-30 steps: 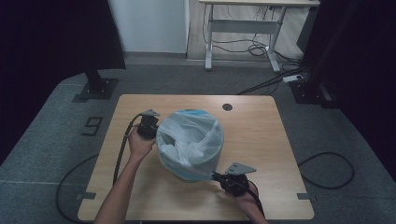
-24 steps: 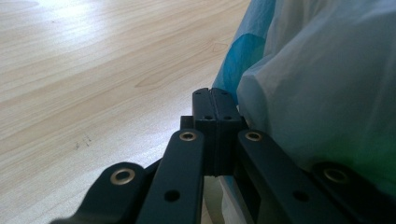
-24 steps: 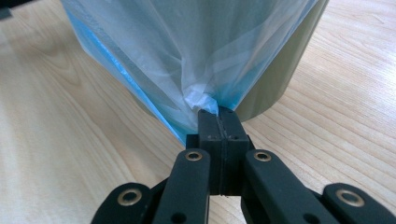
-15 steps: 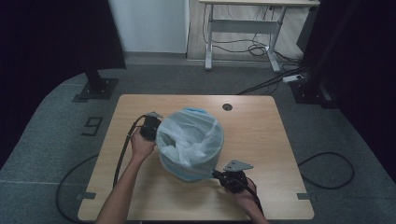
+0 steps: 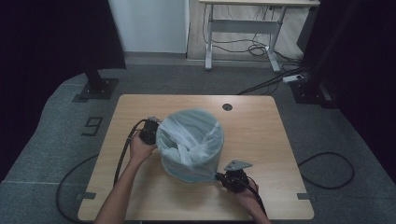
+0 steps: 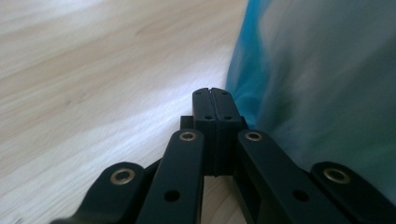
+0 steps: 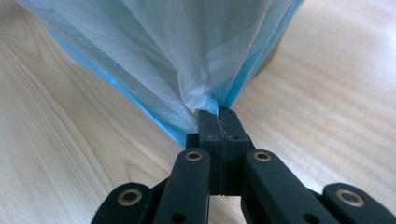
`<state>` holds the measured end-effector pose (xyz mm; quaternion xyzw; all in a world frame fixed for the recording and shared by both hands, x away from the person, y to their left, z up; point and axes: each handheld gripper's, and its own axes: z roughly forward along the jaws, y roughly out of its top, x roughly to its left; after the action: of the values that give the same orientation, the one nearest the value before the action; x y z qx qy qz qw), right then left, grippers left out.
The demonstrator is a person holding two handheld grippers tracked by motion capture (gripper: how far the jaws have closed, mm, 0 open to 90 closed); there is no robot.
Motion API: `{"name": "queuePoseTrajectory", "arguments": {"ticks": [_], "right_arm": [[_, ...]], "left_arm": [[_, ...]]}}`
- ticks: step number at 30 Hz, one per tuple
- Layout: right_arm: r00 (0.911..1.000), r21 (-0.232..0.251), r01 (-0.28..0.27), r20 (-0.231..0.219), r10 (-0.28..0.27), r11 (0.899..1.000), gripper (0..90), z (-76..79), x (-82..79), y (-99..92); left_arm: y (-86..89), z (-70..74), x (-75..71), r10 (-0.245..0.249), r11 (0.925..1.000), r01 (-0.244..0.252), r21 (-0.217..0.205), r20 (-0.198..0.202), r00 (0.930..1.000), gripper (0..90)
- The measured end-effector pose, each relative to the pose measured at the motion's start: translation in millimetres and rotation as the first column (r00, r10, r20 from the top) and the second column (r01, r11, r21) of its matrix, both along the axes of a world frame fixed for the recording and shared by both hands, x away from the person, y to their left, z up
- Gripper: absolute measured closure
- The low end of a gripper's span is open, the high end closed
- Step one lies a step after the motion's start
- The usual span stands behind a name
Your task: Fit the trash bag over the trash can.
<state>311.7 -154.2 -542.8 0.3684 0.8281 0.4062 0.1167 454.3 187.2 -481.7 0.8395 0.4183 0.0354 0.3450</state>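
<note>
bag nearly seated on the bin, both hems being worked down

a person at a wooden table [image 5: 261,135] lines a blue bin [image 5: 184,173] with a thin, pale plastic bag [image 5: 189,140], using a hand-held gripper on each side. the bin stands near the middle of the table, a little toward the person. the bag is already draped over the rim and hangs down most of the outer wall, with its loose middle sagging into the opening; a band of bare blue shows at the foot of the bin on the near side.

the right gripper [image 5: 219,176] sits low at the bin's near right side. in the right gripper view its jaws are pressed together on a gathered pinch of the bag's film [image 7: 201,100], which fans up and away from the tips over the blue wall. the left gripper [image 5: 156,126] is at the bin's far left side. in the left gripper view its jaws are also pressed together, lying against the bag-covered wall [image 6: 322,84]; whether any film is caught between them cannot be told from here.

by the look of it the main job is done: the bag is opened, over the rim and covering the sides. what seems left is drawing the skirt down evenly, taking up the slack and letting go.
</note>
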Motion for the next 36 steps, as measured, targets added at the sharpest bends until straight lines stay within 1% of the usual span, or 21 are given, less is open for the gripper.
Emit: {"name": "queuePoseTrajectory", "arguments": {"ticks": [2, 4, 6, 7, 9, 10, 11, 12, 13, 15, 17, 19, 20, 22, 24, 26, 29, 31, 33, 34, 36], "right_arm": [[1.0, 0.01, 0.003, -0.006, -0.003, 1.0, 89.0, -2.9, -0.4, -0.2], [1.0, 0.009, -0.001, 0.002, 0.001, 1.0, 88.9, -0.8, -1.4, -0.2], [0.9998, 0.027, 0.001, 0.02, -0.001, 1.0, 88.4, 2.2, -1.7, -1.2], [0.9996, 0.036, 0.006, 0.026, -0.007, 0.999, 86.2, 3.6, -2.0, -1.9], [0.9982, 0.06, 0.022, 0.054, -0.025, 0.998, 74.7, 6.0, -3.1, -4.3], [0.9973, 0.075, 0.029, 0.065, -0.034, 0.997, 68.3, 7.4, -3.9, -6.0], [0.9958, 0.097, 0.037, 0.081, -0.045, 0.995, 60.2, 9.3, -4.9, -8.3], [0.9942, 0.118, 0.045, 0.092, -0.056, 0.992, 54.3, 11.3, -6.0, -10.6], [0.9923, 0.138, 0.055, 0.102, -0.07, 0.989, 50.5, 13.5, -7.2, -12.9], [0.9893, 0.174, 0.053, 0.125, -0.075, 0.983, 45.8, 17.7, -9.9, -17.3], [0.9841, 0.204, 0.054, 0.155, -0.087, 0.977, 40.9, 22.9, -14.2, -22.9], [0.9799, 0.225, 0.054, 0.175, -0.095, 0.973, 39.5, 27.0, -18.1, -28.8], [0.978, 0.233, 0.056, 0.183, -0.1, 0.971, 39.1, 28.3, -19.7, -31.1], [0.9734, 0.255, 0.059, 0.2, -0.112, 0.965, 37.8, 31.4, -23.0, -38.8], [0.9713, 0.272, 0.062, 0.205, -0.121, 0.96, 36.7, 33.4, -25.2, -45.7], [0.9703, 0.287, 0.06, 0.208, -0.123, 0.956, 35.4, 34.6, -27.0, -52.2], [0.9697, 0.3, 0.058, 0.21, -0.125, 0.952, 34.2, 35.4, -29.9, -60.4], [0.969, 0.302, 0.062, 0.21, -0.129, 0.951, 34.2, 34.9, -31.6, -64.8], [0.9688, 0.3, 0.068, 0.208, -0.135, 0.951, 34.1, 33.9, -33.0, -69.0], [0.9684, 0.301, 0.072, 0.207, -0.139, 0.951, 34.2, 33.4, -33.5, -70.4], [0.9681, 0.304, 0.077, 0.205, -0.144, 0.95, 34.2, 32.3, -34.7, -75.4]], "left_arm": [[3.6, -0.7, -1.9, 0.01, 0.9995, -0.01, -0.031, -0.001, 0.9999, 90.0], [7.4, -0.7, -2.9, 0.01, 0.9991, -0.01, -0.041, 0.001, 0.9999, 90.0], [9.6, 0.2, -4.3, 0.02, 0.9985, -0.02, -0.052, 0.004, 0.9998, 90.0], [11.5, 1.7, -5.1, 0.021, 0.9985, -0.02, -0.052, 0.014, 0.9997, 90.0], [15.5, 6.5, -9.2, 0.037, 0.9973, -0.034, -0.064, 0.056, 0.9977, 90.0], [18.8, 10.8, -11.7, 0.059, 0.9956, -0.053, -0.078, 0.081, 0.9949, 88.0], [22.0, 14.6, -13.7, 0.075, 0.9937, -0.066, -0.091, 0.096, 0.9926, 77.0], [25.1, 18.4, -15.8, 0.085, 0.9926, -0.074, -0.096, 0.112, 0.9901, 70.5], [28.1, 22.0, -17.8, 0.093, 0.9924, -0.082, -0.092, 0.126, 0.9876, 63.6], [33.9, 28.6, -22.5, 0.106, 0.9917, -0.093, -0.089, 0.152, 0.9827, 54.0], [41.0, 34.9, -27.8, 0.117, 0.9896, -0.101, -0.103, 0.168, 0.9789, 46.3], [47.3, 40.1, -32.5, 0.121, 0.9881, -0.101, -0.116, 0.181, 0.9761, 42.2], [51.5, 43.7, -35.9, 0.127, 0.9873, -0.106, -0.118, 0.191, 0.9732, 41.3], [57.0, 48.4, -40.2, 0.131, 0.986, -0.107, -0.128, 0.203, 0.9704, 39.5], [62.2, 53.9, -45.4, 0.127, 0.9852, -0.098, -0.141, 0.221, 0.9669, 37.8], [66.1, 60.6, -51.7, 0.124, 0.9842, -0.088, -0.154, 0.244, 0.9618, 36.8], [69.2, 68.9, -58.6, 0.119, 0.983, -0.075, -0.167, 0.267, 0.9563, 35.6], [69.8, 77.1, -63.8, 0.107, 0.9848, -0.061, -0.163, 0.292, 0.9505, 35.3], [69.3, 84.1, -67.5, 0.096, 0.9848, -0.045, -0.168, 0.309, 0.9462, 35.3], [68.6, 89.4, -70.1, 0.084, 0.9841, -0.028, -0.175, 0.321, 0.9432, 35.3], [66.4, 97.9, -73.8, 0.057, 0.9822, 0.007, -0.188, 0.336, 0.9401, 35.3]]}}
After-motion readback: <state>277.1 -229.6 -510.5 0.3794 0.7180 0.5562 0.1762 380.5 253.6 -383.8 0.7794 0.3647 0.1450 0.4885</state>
